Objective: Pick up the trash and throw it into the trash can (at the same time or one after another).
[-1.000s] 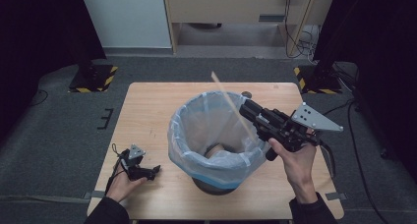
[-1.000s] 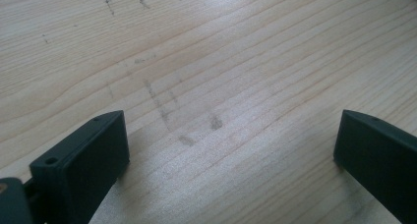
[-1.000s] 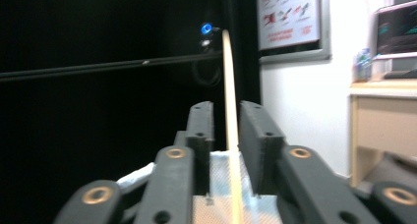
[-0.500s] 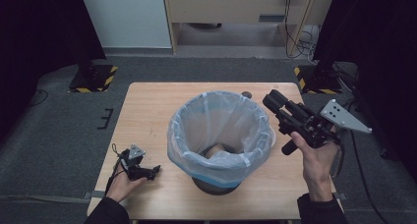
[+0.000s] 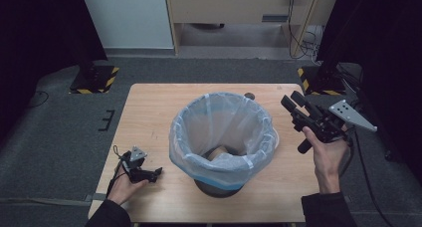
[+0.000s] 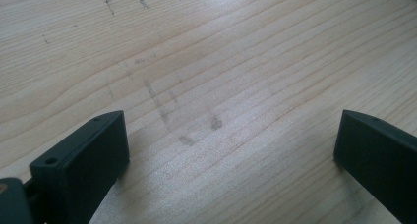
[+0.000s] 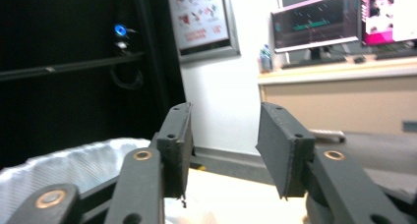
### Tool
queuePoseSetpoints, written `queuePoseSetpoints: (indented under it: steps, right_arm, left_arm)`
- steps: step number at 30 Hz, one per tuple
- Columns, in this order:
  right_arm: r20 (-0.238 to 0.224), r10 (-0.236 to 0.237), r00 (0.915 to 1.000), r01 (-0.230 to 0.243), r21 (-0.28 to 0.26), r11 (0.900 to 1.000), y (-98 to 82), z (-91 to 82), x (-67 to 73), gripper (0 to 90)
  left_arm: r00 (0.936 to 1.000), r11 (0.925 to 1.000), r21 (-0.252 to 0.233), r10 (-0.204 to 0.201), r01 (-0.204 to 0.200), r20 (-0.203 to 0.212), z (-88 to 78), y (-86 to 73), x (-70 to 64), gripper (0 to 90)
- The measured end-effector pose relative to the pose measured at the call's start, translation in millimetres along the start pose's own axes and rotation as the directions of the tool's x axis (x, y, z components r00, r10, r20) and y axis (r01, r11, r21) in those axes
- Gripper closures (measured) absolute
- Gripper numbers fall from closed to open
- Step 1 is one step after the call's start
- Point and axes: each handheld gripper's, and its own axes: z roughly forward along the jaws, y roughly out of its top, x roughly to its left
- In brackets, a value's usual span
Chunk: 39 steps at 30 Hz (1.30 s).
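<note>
high: above table [image 5: 149, 107] | left: close tabletop | right: level, roomward

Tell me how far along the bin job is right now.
Looks mostly done: something already lies in the lined bin. The right tool is beside the rim, jaws just opened and empty. The left tool rests open on the table. Nothing more to bin is visible.

Matt pale wood table [image 5: 149, 117], translucent plastic liner [image 5: 224, 122]

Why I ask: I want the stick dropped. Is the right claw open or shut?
Open. The right claw has just been opening; its jaws stand apart with nothing between them, beside the lined bin.
</note>
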Motion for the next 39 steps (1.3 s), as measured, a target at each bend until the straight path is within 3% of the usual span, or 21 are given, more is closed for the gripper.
queuePoseSetpoints:
  steps: [9,17,23,29,39]
  right_arm:
    - [0.105,0.002,0.9944,-0.013,0.101,0.995,-29.2,7.7,-29.2,45.0]
    - [0.181,-0.004,0.9835,-0.03,0.188,0.982,-58.1,12.1,-52.8,38.4]
    - [0.223,-0.02,0.9745,-0.042,0.267,0.963,-83.5,15.5,-67.0,37.0]
    - [0.241,-0.043,0.9695,-0.046,0.349,0.936,-109.2,20.2,-75.7,37.7]
    - [0.251,-0.053,0.9664,-0.059,0.419,0.906,-135.1,26.7,-82.0,35.6]
  left_arm:
    - [1.0,1.0,0.0,0.0,0.0,0.0,0.0,0.0,0.0,0.0]
    - [1.0,1.0,0.0,0.0,0.0,0.0,0.0,0.0,0.0,0.0]
    - [1.0,1.0,0.0,0.0,0.0,0.0,0.0,0.0,0.0,0.0]
    - [1.0,1.0,0.0,0.0,0.0,0.0,0.0,0.0,0.0,0.0]
    - [1.0,1.0,0.0,0.0,0.0,0.0,0.0,0.0,-0.1,0.0]
